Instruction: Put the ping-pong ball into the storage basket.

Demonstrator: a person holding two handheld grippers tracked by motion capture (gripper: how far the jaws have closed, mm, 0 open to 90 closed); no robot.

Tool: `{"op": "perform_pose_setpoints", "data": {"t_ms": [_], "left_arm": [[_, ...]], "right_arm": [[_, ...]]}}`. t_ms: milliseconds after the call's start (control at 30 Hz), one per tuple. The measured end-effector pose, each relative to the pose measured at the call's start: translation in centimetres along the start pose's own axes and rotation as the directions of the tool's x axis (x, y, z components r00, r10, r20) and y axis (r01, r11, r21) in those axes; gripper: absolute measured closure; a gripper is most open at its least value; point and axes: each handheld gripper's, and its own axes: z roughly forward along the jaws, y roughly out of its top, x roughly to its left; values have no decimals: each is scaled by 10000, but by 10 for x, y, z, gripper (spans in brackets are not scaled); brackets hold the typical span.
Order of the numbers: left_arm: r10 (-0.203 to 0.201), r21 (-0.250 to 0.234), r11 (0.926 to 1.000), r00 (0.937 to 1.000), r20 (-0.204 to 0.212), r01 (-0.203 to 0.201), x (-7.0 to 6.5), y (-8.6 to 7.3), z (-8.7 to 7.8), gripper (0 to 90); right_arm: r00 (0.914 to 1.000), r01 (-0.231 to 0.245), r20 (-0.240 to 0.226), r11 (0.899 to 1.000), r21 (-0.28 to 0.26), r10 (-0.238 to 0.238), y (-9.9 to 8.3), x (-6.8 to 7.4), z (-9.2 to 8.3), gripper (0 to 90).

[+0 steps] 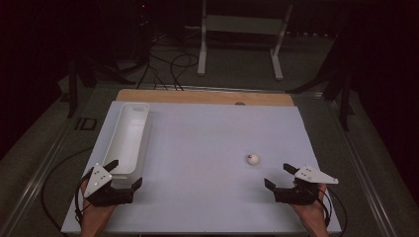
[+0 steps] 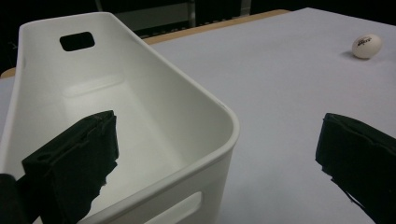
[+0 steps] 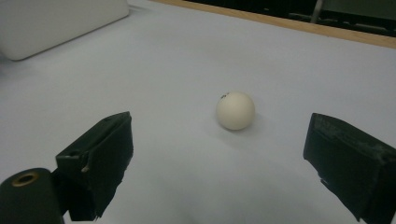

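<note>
The right gripper (image 3: 219, 154) gaped wide, holding nothing; the white ball (image 3: 235, 110) sat at twelve o'clock ahead of it. Light, smooth, prone to roll: pinch across its middle. Left gripper (image 2: 215, 154) wide open, straddling the bin (image 2: 140, 93) corner.

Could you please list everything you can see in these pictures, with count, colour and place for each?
ball: one, white with a small dark mark, on the table's right half, just ahead of the right gripper.
bin: one, white, long and empty, along the table's left edge.
table: one, pale top with a wooden strip at the far edge.
stand: one, white, on the floor beyond the table.
cables: several, black, on the floor behind the table.
left gripper: one, black, open, at the bin's near end.
right gripper: one, black, open, facing the ball.
hands: two, at the near edge.
</note>
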Motion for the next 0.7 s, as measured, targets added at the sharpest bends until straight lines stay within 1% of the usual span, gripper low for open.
{"op": "perform_pose_setpoints", "data": {"t_ms": [167, 267, 400, 467, 700], "left_arm": [[41, 18, 10000, 10000, -26, -41, 0, 0, 0, 0], [30, 7, 10000, 10000, -18, -30, 0, 0, 0, 0], [40, 1, 10000, 10000, -22, -40, 0, 0, 0, 0], [30, -12, 10000, 10000, -10, -30, 0, 0, 0, 0], [27, -19, 10000, 10000, 19, -27, 0, 0, 0, 0]], "right_arm": [[10000, 8, 67, 9999, 115, -8, 3, 0, 1, 81], [10000, -49, 54, 9996, 272, 48, 4, -1, 3, 81], [10000, -10, 33, 9992, 393, 8, 6, -1, 6, 81], [10000, -70, -11, 9993, 376, 71, 8, -1, 6, 82], [10000, 27, 0, 9992, 410, -27, 16, 0, 9, 82]]}}
